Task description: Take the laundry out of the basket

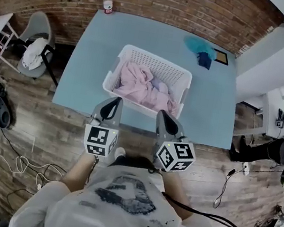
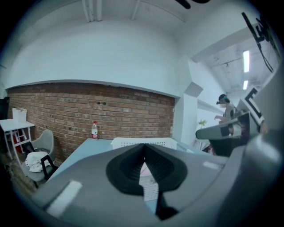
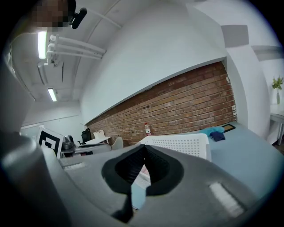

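A white perforated laundry basket [image 1: 157,59] stands in the middle of a light blue table [image 1: 84,73]. Crumpled pink laundry [image 1: 136,85] with a bit of pale blue cloth fills it. My left gripper [image 1: 115,102] and right gripper [image 1: 162,114] hover side by side over the table's near edge, just short of the basket's front wall, both pointing at it. Each one is shut with nothing between its fingers. In the left gripper view the left gripper [image 2: 144,147] has the basket [image 2: 142,142] right behind its tips. In the right gripper view the right gripper [image 3: 144,148] likewise fronts the basket [image 3: 177,142].
A water bottle [image 1: 107,2] stands at the table's far left corner. A teal cloth [image 1: 200,46] and a dark blue item [image 1: 205,60] lie at the far right. A grey chair [image 1: 34,48] with white cloth sits left of the table. Cables cross the wooden floor.
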The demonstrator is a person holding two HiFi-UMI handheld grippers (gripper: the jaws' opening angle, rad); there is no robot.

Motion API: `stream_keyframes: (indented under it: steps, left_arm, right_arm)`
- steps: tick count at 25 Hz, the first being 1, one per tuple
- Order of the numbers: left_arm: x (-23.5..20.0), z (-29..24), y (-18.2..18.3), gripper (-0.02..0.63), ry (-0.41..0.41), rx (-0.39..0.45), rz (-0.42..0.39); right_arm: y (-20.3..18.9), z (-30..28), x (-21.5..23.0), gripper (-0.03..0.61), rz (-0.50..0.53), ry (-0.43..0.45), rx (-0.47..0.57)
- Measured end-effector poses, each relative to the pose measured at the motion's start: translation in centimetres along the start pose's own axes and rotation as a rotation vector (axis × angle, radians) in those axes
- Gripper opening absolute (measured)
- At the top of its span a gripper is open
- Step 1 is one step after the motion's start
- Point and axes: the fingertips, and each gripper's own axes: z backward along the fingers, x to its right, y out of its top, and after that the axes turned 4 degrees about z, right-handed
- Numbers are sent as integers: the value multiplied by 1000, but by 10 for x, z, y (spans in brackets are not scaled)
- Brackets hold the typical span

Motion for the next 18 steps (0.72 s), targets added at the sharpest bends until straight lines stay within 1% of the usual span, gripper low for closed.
stream_keyframes:
  steps: [5,10,13,18]
  left_arm:
    - [-4,-17,3,-9,-9,0,1]
    - [-14,-41,9,-9,19,-12,-3]
    - [-19,-60,9,-9,41,-21,-3]
    - [-25,-96,12,-9,92,-41,1]
  right_arm:
    - [5,-15,11,-3,6,-5,-4]
    - [11,-40,29,-3,4,17,-13]
    - [16,-59,44,-3,4,46,-18]
    - [26,-95,65,-3,21,121,-43]
